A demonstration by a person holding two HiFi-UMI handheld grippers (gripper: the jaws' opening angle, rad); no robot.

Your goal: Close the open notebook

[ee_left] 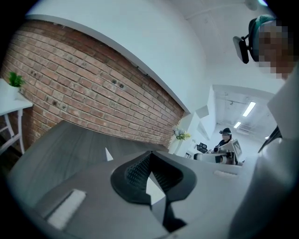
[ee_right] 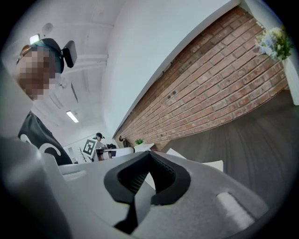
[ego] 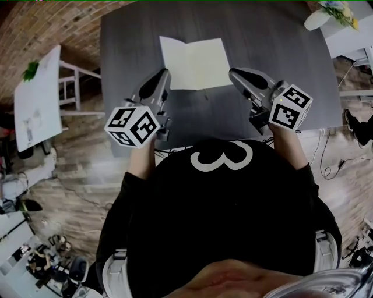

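The open notebook (ego: 195, 63) lies flat on the dark grey table (ego: 128, 41), its blank cream pages facing up. My left gripper (ego: 165, 74) hovers at the notebook's near left corner, and my right gripper (ego: 232, 72) hovers at its near right corner. Both are shut, tips touching, and hold nothing. In the left gripper view a page corner (ee_left: 108, 154) pokes up past the closed jaws (ee_left: 148, 154). In the right gripper view the white page (ee_right: 208, 164) shows just beyond the closed jaws (ee_right: 149, 153).
A white side table (ego: 38, 99) with a small green plant (ego: 30, 70) stands at the left. A vase of flowers (ego: 329, 11) sits at the far right. Cables (ego: 329, 166) run over the wood floor. Another person (ee_left: 225, 140) stands far back.
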